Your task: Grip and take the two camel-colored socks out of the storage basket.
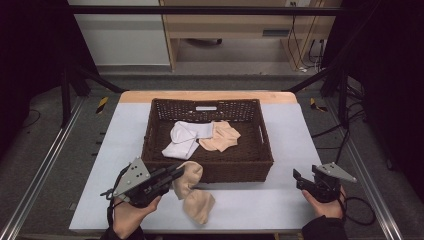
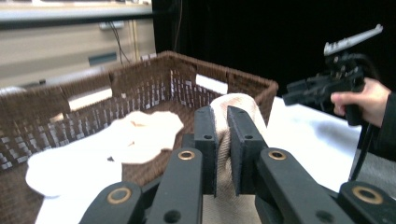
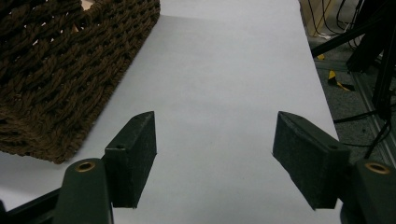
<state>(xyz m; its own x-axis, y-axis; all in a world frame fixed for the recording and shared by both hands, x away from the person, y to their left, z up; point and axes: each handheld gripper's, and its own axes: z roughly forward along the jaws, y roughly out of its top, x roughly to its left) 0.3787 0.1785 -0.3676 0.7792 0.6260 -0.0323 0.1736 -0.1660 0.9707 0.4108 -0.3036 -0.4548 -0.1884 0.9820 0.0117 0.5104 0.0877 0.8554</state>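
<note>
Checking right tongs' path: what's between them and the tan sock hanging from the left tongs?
High view: bare white tabletop lies between the right tongs and the tan sock; the wicker basket sits just beyond that line.

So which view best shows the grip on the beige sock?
The left gripper view: the left claw is shut on the beige sock. The high view shows it hanging at the basket front, another on the table.

Dim room, overhead light on table [image 1: 120,150]; dark surrounds. Basket [image 2: 70,107] motion-blurred in left gripper view; right gripper view sharp w/ soft shadows.
</note>
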